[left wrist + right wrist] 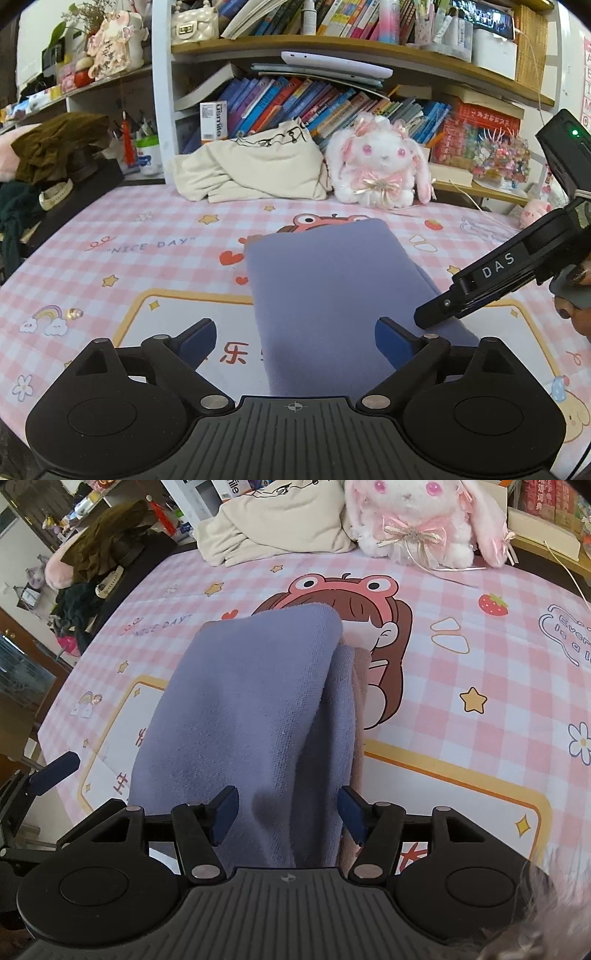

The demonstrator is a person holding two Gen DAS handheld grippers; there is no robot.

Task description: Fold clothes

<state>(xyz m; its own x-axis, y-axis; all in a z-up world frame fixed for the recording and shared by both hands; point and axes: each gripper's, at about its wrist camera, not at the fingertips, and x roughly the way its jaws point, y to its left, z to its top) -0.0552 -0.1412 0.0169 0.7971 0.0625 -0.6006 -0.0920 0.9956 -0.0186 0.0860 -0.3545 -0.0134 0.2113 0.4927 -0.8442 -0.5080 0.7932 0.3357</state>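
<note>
Left wrist view: the folded purple garment [332, 295] lies flat on the pink checked mat [110, 266], its long axis running straight away from the camera toward the shelf; its near end passes between the fingers of the left gripper [295, 341], whose jaws stand wide apart with nothing clamped. The right gripper [436, 317] enters from the right and its tip touches, or nearly touches, the garment's right edge close to the near end.

Right wrist view: the right gripper [288, 819] has its jaws apart on either side of the cloth [240, 709] without pinching it; the garment appears bulkier here, with a layered fold edge (a brownish lining shows along it) on its right side.

Judgement: both grippers sit at the near end, so the next fold would likely carry that end forward along the long axis; the right gripper is nearer the layered edge.

Beyond the garment stand a cream garment pile [251, 173], a plush rabbit [380, 166] and the bookshelf [332, 92].
</note>
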